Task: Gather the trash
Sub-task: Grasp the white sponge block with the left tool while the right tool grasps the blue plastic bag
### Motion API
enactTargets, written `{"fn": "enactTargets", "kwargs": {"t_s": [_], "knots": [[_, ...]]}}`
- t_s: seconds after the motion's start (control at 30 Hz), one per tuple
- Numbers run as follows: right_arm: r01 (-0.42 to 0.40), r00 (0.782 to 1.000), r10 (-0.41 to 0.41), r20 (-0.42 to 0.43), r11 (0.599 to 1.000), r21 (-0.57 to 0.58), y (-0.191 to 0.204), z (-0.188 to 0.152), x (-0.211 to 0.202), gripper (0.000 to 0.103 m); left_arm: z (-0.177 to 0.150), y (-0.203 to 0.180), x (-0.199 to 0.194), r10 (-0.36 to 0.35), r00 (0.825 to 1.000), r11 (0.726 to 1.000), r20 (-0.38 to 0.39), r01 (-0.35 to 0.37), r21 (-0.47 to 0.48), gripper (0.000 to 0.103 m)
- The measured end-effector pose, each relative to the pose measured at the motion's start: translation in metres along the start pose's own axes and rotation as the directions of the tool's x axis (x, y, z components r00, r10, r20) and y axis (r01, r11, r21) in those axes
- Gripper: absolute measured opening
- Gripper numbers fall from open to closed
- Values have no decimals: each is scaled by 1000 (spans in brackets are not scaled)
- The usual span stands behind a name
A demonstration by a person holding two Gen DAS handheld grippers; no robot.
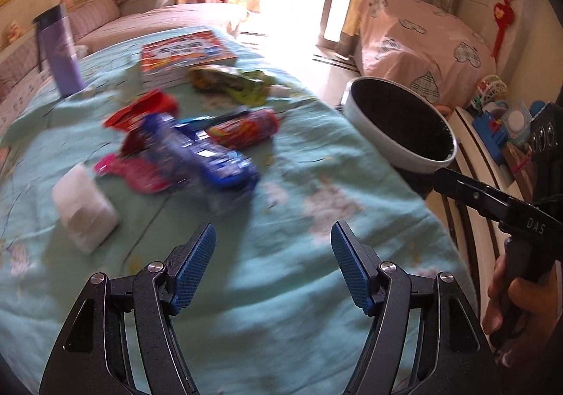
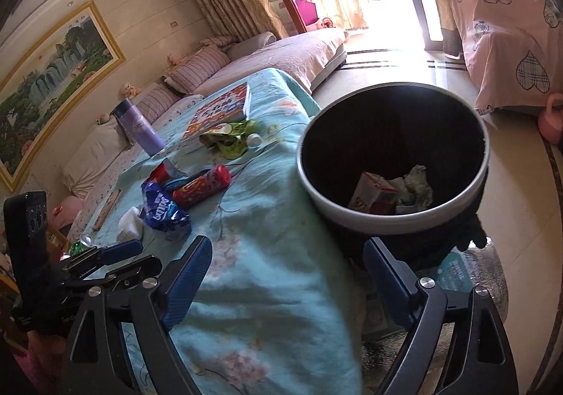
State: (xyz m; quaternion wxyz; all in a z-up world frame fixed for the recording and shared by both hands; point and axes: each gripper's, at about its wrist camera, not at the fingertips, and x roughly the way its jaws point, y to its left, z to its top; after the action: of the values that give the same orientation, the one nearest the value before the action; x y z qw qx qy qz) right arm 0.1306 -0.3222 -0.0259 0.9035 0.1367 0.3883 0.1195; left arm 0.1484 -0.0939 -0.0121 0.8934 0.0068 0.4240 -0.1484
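Observation:
Several snack wrappers lie on the teal tablecloth (image 1: 281, 289): a blue one (image 1: 207, 155), a red tube (image 1: 246, 127), a red wrapper (image 1: 140, 113), a pink one (image 1: 130, 173) and a green one (image 1: 232, 82). My left gripper (image 1: 274, 243) hovers open and empty just short of the blue wrapper. The black bin with a white rim (image 2: 352, 215) stands beside the table's edge and holds a carton (image 2: 373, 191) and crumpled paper (image 2: 415, 187). My right gripper (image 2: 286, 245) is open and empty, near the bin's rim and the table edge. The blue wrapper (image 2: 162, 208) and red tube (image 2: 204, 185) lie to its left.
A white tissue pack (image 1: 84, 208), a purple bottle (image 1: 63, 53) and a colourful book (image 1: 183, 50) also sit on the table. A green can (image 2: 81, 243) lies at the table's near left. A sofa (image 2: 281, 53) and pink-covered furniture (image 2: 510, 43) stand beyond. A hand (image 1: 510, 307) grips the other handle.

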Motion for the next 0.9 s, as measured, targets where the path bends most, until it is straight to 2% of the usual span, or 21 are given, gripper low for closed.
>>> {"fn": "enactTargets", "kwargs": {"t_s": [0.17, 0.4, 0.6, 0.9], "knots": [[-35, 999, 34, -26, 999, -38, 30, -10, 14, 90, -19, 43, -10, 46, 999, 995, -7, -46, -94, 70], [-89, 994, 80, -76, 989, -120, 69, -15, 33, 90, -33, 90, -20, 100, 995, 974, -17, -102, -204, 70], [-131, 987, 107, -119, 968, -213, 101, -14, 51, 90, -34, 111, -17, 131, 991, 961, -39, -137, -242, 71], [-155, 981, 111, -162, 946, -287, 124, -5, 78, 90, -27, 125, -8, 148, 986, 951, -71, -162, -262, 76]]}}
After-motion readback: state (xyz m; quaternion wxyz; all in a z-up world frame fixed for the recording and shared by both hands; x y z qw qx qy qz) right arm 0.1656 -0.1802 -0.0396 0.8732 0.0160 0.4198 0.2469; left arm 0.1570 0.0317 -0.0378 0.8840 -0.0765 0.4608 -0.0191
